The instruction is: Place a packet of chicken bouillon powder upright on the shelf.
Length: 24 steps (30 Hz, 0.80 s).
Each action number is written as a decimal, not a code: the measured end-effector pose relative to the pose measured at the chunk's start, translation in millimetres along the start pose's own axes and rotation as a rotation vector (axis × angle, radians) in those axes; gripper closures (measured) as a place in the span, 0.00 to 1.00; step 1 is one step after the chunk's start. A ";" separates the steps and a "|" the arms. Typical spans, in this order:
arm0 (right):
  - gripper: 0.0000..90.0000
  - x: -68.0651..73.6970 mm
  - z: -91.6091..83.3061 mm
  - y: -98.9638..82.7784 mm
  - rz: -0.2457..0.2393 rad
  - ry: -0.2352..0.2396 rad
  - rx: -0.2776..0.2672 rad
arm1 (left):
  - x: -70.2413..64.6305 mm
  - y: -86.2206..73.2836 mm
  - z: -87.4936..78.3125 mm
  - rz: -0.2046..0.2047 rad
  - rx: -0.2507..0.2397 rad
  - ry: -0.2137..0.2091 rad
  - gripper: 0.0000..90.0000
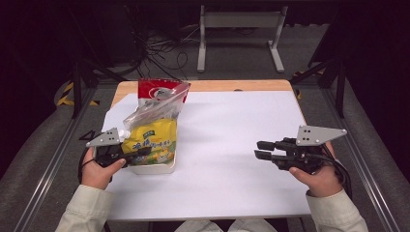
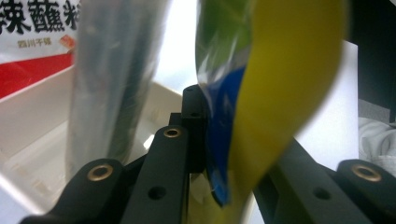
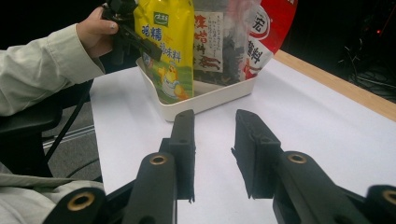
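Left gripper [image 1: 138,153]: I have it clamped on the lower part of the yellow seasoning pouch [image 1: 151,139], which stands upright at the near end of the white tray [image 1: 159,168] on the table's left side. Right gripper [image 1: 257,150]: I hold it over the white table sheet [image 1: 227,145], well apart from the tray, jaws parted with nothing between them. Behind the pouch in the tray: clear bag [image 1: 157,107], then red packet [image 1: 157,89].

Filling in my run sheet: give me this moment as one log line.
left gripper: shut on yellow pouch | pouch: in white tray | right gripper: open, nothing between jaws, over white mat
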State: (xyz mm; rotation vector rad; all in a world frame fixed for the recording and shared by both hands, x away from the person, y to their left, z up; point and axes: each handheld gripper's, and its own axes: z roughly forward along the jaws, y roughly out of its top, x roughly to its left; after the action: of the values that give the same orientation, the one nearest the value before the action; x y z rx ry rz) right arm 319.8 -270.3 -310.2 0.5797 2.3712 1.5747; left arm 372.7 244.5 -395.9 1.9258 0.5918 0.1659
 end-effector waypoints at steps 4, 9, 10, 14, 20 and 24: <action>0.73 -1.8 2.3 -2.3 0.004 -0.008 0.012 | -1.1 -1.4 -1.6 0.000 -0.003 0.013 0.88; 0.68 -5.3 2.5 -4.6 0.008 -0.043 0.017 | -7.6 -0.1 -7.3 -0.015 0.006 0.069 0.67; 0.67 -6.3 2.1 -5.2 0.012 -0.047 0.017 | -9.0 -0.2 -9.5 -0.022 -0.005 0.071 0.60; 0.63 -8.5 -0.2 -7.9 0.026 -0.063 0.016 | -16.6 -0.7 -17.8 -0.007 -0.033 0.121 0.36; 0.56 -12.8 -8.5 -16.5 0.048 -0.113 0.017 | -30.6 -6.4 -32.3 0.008 -0.053 0.160 0.25; 0.53 -16.8 -17.1 -24.7 0.069 -0.149 0.016 | -36.6 -13.2 -40.1 0.009 -0.063 0.179 0.23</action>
State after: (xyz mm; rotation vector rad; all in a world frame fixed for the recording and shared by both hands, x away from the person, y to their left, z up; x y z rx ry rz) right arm 323.1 -300.4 -326.5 0.7613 2.2781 1.4859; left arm 321.5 264.2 -385.1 1.8643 0.6882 0.3614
